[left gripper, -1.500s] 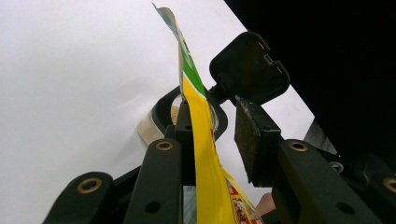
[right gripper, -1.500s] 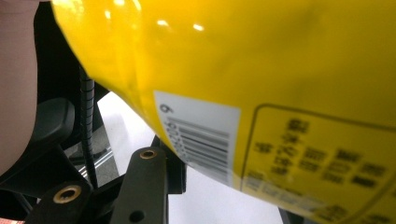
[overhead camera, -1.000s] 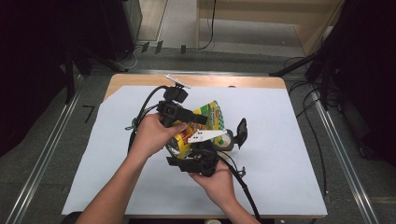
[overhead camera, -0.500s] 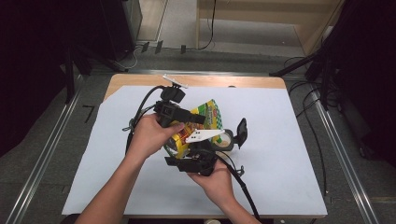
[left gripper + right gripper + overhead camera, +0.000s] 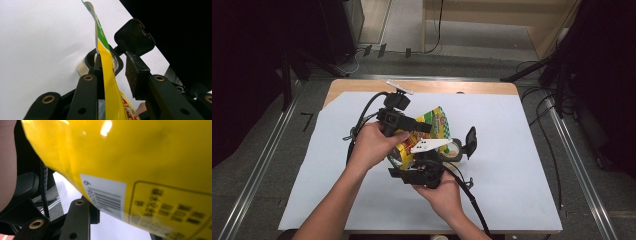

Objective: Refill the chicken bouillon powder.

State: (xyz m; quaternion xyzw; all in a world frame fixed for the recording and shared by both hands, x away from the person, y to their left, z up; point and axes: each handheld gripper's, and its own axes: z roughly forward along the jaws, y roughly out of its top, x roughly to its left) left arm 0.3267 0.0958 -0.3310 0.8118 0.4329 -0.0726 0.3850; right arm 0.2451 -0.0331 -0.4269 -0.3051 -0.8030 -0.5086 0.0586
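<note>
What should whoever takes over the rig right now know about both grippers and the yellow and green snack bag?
Left gripper: jaws open around the edge of the glossy yellow and green plastic snack bag; the film lies against one jaw, the other pad stands apart.
Right gripper: under the bag, grip hidden.
Bag: appears raised over the white paper table cover, near a black round holder with open lid.
Done: bag picked up.
Left: confirm a firm grip.

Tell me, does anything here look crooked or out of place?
Mildly. The yellow snack bag is held off the table, tilted between both tools, its edge running between the left tool's jaws. A container with its black lid flipped open sits beside it.
</note>
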